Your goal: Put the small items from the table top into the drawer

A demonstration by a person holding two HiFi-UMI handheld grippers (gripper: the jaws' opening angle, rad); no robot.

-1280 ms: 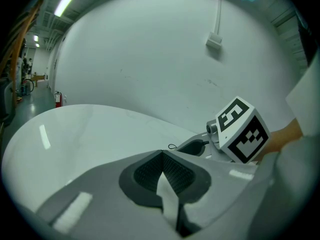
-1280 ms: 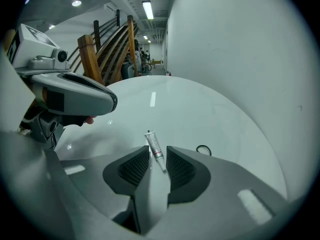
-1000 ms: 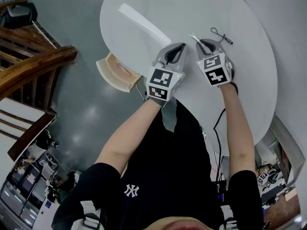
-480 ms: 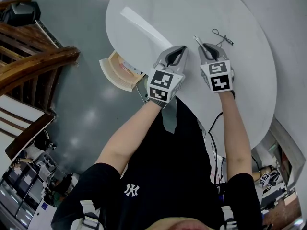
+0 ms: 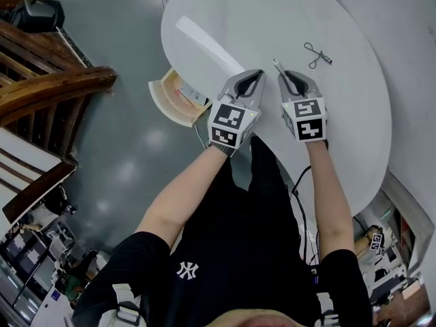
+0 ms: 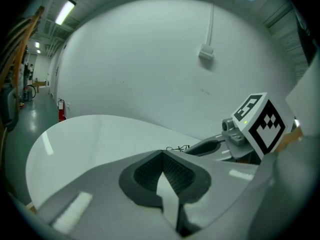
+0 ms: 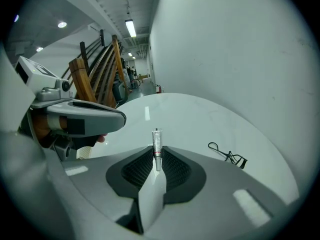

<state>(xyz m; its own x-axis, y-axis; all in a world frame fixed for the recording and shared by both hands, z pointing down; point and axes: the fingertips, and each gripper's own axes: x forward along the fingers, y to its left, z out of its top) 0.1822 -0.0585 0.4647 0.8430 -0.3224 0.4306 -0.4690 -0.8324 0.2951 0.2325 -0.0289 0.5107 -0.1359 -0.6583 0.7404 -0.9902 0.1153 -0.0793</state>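
Note:
My right gripper [image 5: 284,78] is shut on a small clear tube with a red band [image 7: 157,145], whose end sticks out past the fingertips [image 5: 277,65] above the white round table [image 5: 272,19]. Just left of it, my left gripper [image 5: 257,75] has its jaws together with nothing between them [image 6: 162,155]. A black eyelash curler [image 5: 317,54] lies on the table beyond and right of the right gripper [image 7: 228,156]. At the table's left edge the drawer [image 5: 170,104] stands pulled open, to the left of the left gripper.
Wooden chairs [image 5: 54,87] stand on the grey floor left of the table. A white wall [image 6: 150,59] rises behind the table. A black cable [image 5: 303,176] hangs along the right forearm.
Both grippers have risen and drawn back a little from the eyelash curler. The tube stays clamped in the right gripper. The left gripper stays shut.

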